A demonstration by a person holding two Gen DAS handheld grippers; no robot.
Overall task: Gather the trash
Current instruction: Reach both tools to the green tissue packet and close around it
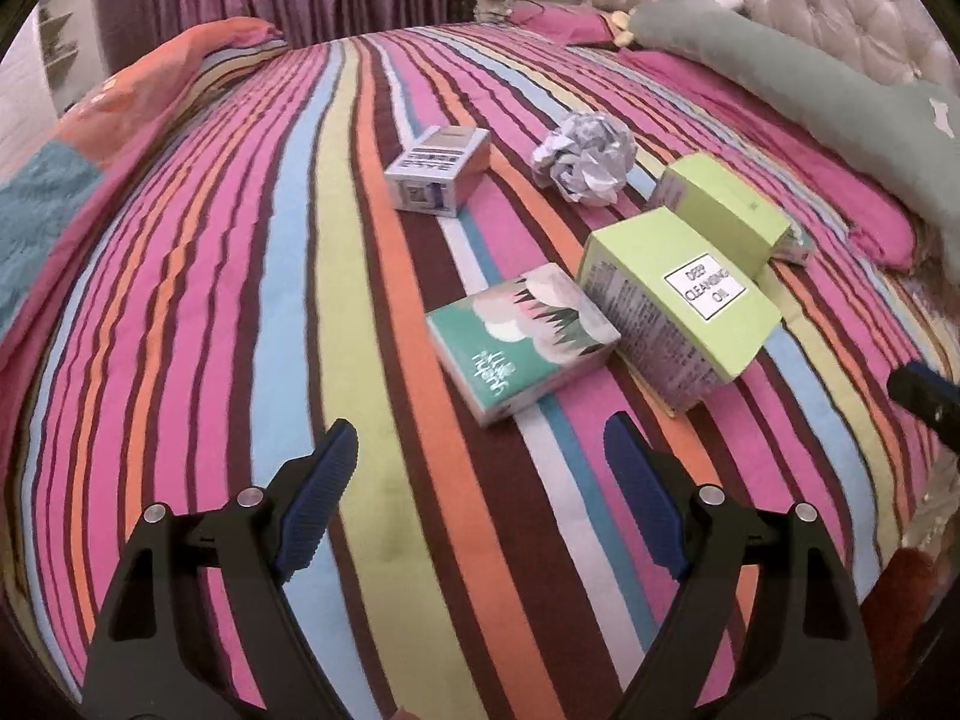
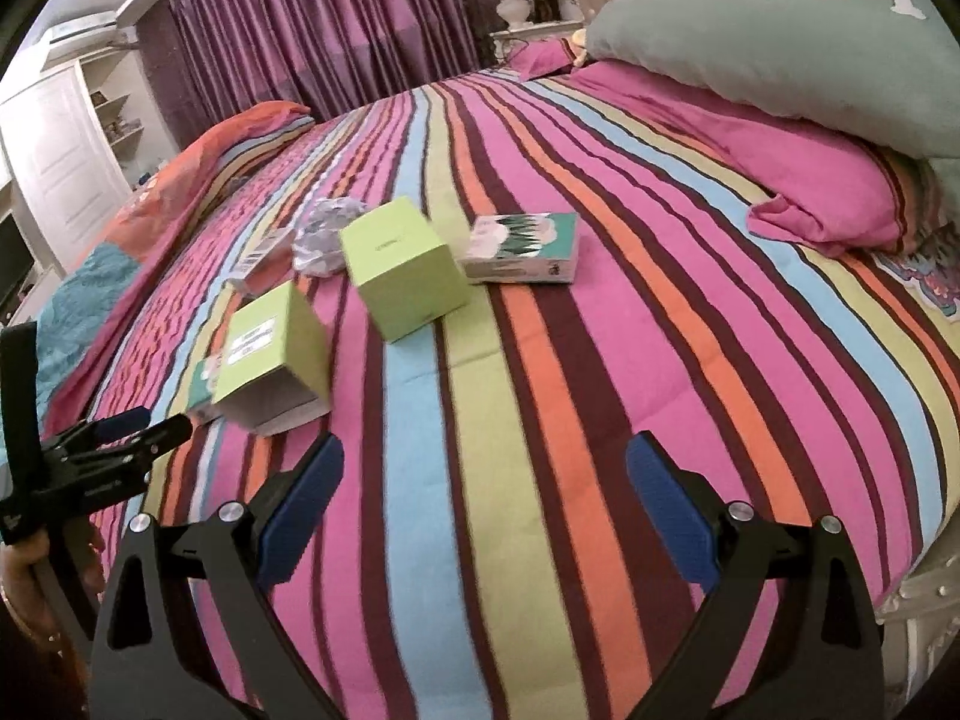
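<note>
**Trash scattered on the striped bed**

Left wrist: left gripper (image 1: 480,462) fingers released, empty, above the bed (image 1: 240,300); teal box (image 1: 519,342), green boxes (image 1: 678,306), crumpled paper (image 1: 585,159) mid-bed.

Right wrist: right gripper (image 2: 486,492) fingers released, empty; a green box (image 2: 402,267) ahead, toward the bed's middle.

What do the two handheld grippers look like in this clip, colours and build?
Both match: the left gripper and the right gripper have black angular arms with triangular cut-outs, silver round pivot bolts and ribbed dark-blue finger pads. In the right wrist view, the left gripper's black body carries small white markings, too small to read.
</note>
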